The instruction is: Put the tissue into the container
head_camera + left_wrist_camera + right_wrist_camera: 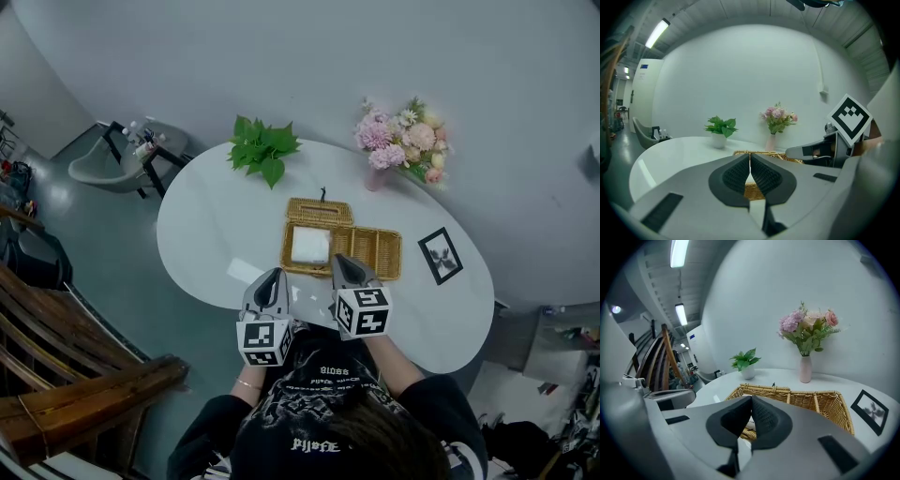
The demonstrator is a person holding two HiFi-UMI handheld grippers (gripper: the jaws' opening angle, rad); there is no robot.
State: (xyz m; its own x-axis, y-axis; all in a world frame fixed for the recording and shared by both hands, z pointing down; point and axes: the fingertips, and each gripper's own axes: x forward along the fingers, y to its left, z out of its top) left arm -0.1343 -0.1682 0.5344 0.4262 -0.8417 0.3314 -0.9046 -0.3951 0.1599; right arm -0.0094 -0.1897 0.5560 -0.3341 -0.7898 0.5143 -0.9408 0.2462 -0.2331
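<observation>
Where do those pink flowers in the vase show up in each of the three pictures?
Head view: the pink flowers are upper right of centre, beyond the wicker basket.
Left gripper view: the flowers are near the centre, slightly right.
Right gripper view: the flowers are upper right, behind the basket.
Shared landmark: the green plant, left of the flowers in every view.

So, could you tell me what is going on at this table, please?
A person stands at the white table with a gripper in each hand. The left gripper and the right gripper hover at the near edge of the wicker basket, fingers together and holding nothing. A white tissue lies in the basket's left compartment. The right compartment looks empty.
</observation>
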